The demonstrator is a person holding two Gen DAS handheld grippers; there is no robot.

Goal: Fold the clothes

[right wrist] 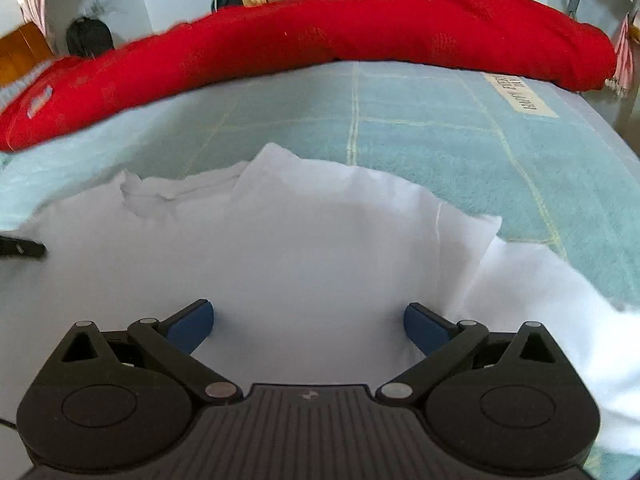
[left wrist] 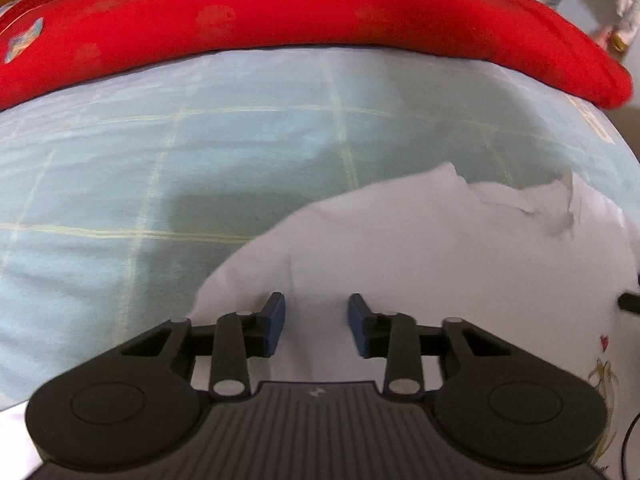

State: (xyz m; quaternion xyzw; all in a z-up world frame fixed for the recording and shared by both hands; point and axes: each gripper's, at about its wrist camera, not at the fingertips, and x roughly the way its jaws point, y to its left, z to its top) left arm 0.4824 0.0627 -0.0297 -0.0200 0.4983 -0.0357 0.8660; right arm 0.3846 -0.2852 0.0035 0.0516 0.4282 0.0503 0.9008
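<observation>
Nearest the lens, the left gripper (left wrist: 316, 326) hangs over white cloth with its blue pads a little apart and nothing between them; the right gripper (right wrist: 308, 328) is spread wide, also holding nothing. Under both lies the white garment (right wrist: 320, 240), thin, limp and light by the look of it, so it should slump and drag unless pinched at a hem or corner. It has one panel doubled over on the right side with a sharp corner, a rumpled neckline beyond, and a small print at its edge. It lies on a pale blue checked bedcover (left wrist: 120, 184); farther back sits a red blanket (right wrist: 360, 28)
</observation>
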